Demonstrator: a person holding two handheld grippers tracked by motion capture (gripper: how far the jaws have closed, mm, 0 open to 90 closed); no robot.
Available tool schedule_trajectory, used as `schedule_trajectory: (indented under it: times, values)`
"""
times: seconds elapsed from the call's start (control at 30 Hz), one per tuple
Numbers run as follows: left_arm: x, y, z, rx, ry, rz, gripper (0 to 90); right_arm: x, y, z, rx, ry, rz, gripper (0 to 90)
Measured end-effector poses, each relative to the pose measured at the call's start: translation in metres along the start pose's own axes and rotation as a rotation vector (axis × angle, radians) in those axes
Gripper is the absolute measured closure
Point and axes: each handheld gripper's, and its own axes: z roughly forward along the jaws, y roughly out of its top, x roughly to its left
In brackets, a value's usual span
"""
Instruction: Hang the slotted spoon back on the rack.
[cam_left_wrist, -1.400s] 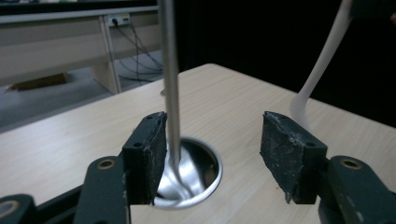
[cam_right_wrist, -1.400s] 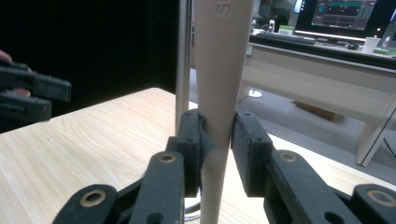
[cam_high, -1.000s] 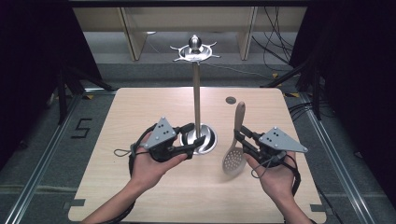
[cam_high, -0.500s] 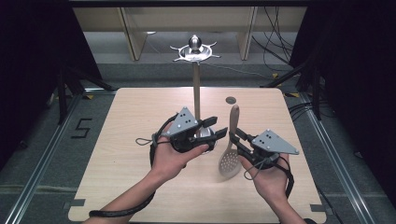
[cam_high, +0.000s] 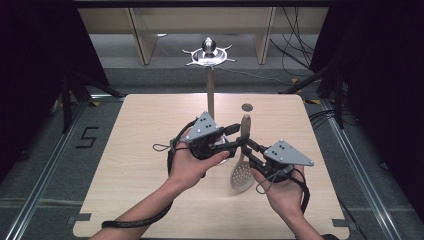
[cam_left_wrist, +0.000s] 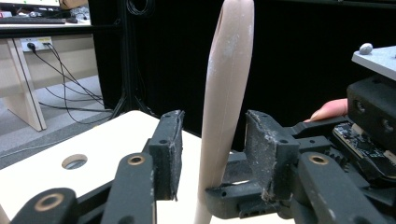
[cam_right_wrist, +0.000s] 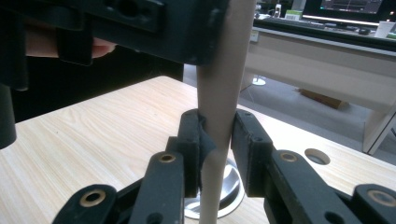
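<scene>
The right hand-held gripper (cam_high: 250, 149) clamps the beige slotted plastic spatula (cam_high: 242, 165) partway along its handle, both pads pressed on it in the right gripper view, so the perforated head hangs low over the table (cam_high: 130, 165) and the handle stands up toward 12 o'clock. Held upright like that, the handle's free upper length is offered to the other hand, which I read as a handover or a regrip. The left hand-held gripper (cam_high: 235, 136) has come in from 9 o'clock, and its jaws, which have just been closing, stand on either side of the handle a little above the right grip; the left gripper view shows a gap on at least 1 side, so it has no hold yet. Behind them stands a tall steel utensil stand (cam_high: 210, 90) with a crown of hooks at the top, its round base on the table; no hook carries anything. A round hole (cam_high: 246, 107) in the table lies at 12 o'clock of the spatula
</scene>
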Motion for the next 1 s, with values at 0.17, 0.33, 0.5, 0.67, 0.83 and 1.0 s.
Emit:
schedule_trajectory:
  times: [0.17,0.33,0.5,0.67,0.83,1.0]
  values:
    - [0.0,0.0,0.002,0.002,-0.003,0.005,61.1,0.002,0.0,0.001,0.007,-0.001,-0.002,74.1]
    - [0.0,0.0,0.003,0.01,-0.003,0.019,67.9,0.005,0.0,0.002,0.014,-0.012,-0.012,74.1]
    - [-0.002,0.0,0.003,0.017,0.008,0.053,73.2,0.006,0.001,0.003,0.006,-0.003,-0.021,73.9]
    - [0.001,0.004,-0.001,0.023,-0.002,0.054,73.5,0.006,0.004,0.0,0.002,-0.02,-0.073,65.3]
    - [0.005,0.007,-0.005,0.034,0.003,0.061,73.5,0.005,0.004,-0.005,0.006,-0.02,-0.084,55.4]
    - [0.011,0.01,-0.01,0.041,0.006,0.068,73.5,0.003,-0.004,-0.012,0.018,-0.021,-0.078,50.4]
